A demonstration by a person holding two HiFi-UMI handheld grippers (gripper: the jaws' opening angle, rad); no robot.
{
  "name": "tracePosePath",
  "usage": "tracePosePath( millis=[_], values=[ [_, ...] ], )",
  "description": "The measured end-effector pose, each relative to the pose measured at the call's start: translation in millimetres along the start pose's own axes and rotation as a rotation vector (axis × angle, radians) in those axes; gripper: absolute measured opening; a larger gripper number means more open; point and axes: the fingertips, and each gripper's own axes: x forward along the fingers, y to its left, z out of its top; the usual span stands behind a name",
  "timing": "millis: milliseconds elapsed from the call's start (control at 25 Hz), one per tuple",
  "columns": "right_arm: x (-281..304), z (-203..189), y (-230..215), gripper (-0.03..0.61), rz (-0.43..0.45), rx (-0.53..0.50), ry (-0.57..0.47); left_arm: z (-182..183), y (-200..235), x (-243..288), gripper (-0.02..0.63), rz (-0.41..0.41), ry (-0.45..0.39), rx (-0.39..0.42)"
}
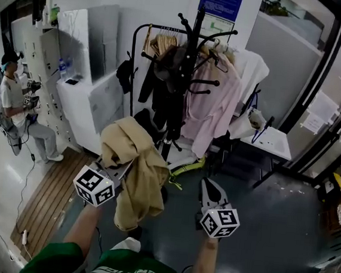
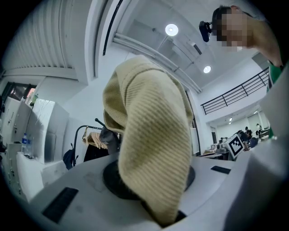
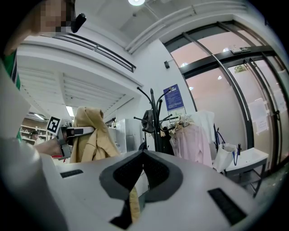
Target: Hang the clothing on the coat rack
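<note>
A tan knit garment [image 1: 138,175] hangs bunched from my left gripper [image 1: 121,169], low in the head view and just in front of the black coat rack [image 1: 185,74]. In the left gripper view the same tan garment [image 2: 153,135] drapes over the left gripper [image 2: 153,177], whose jaws are shut on it and hidden under the cloth. My right gripper [image 1: 206,184] is held to the right of the garment, apart from it. Its jaws meet at the tip of the right gripper [image 3: 143,154] and hold nothing. The coat rack [image 3: 153,119] stands ahead, with the garment [image 3: 90,135] to its left.
A pink shirt [image 1: 213,101] and dark clothes [image 1: 157,83] hang on the rack and on the rail [image 1: 145,37] behind it. White cabinets [image 1: 89,77] stand at the left, and a white table [image 1: 273,141] and glass doors [image 1: 326,106] at the right. A person [image 1: 10,102] stands far left.
</note>
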Motion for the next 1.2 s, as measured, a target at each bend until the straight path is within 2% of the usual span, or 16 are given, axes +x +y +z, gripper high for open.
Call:
tracePosePath(
  millis=[160, 400, 560, 920, 1200],
  values=[
    [25, 26, -2, 0.008, 0.018, -0.034, -0.018, 24, 13, 19, 0.066, 0.002, -0.029, 0.009],
    [61, 63, -4, 0.008, 0.042, -0.073, -0.061, 73, 35, 58, 0.066, -0.002, -0.082, 0.076],
    [82, 92, -3, 0.008, 0.056, -0.101, -0.098, 106, 52, 87, 0.066, 0.011, -0.105, 0.093],
    [123, 147, 19, 0.008, 0.116, -0.192, -0.163, 153, 78, 146, 0.066, 0.006, -0.124, 0.082],
    [162, 190, 8, 0.008, 0.095, -0.155, -0.189, 180, 101, 173, 0.066, 0.011, -0.132, 0.068]
  ],
)
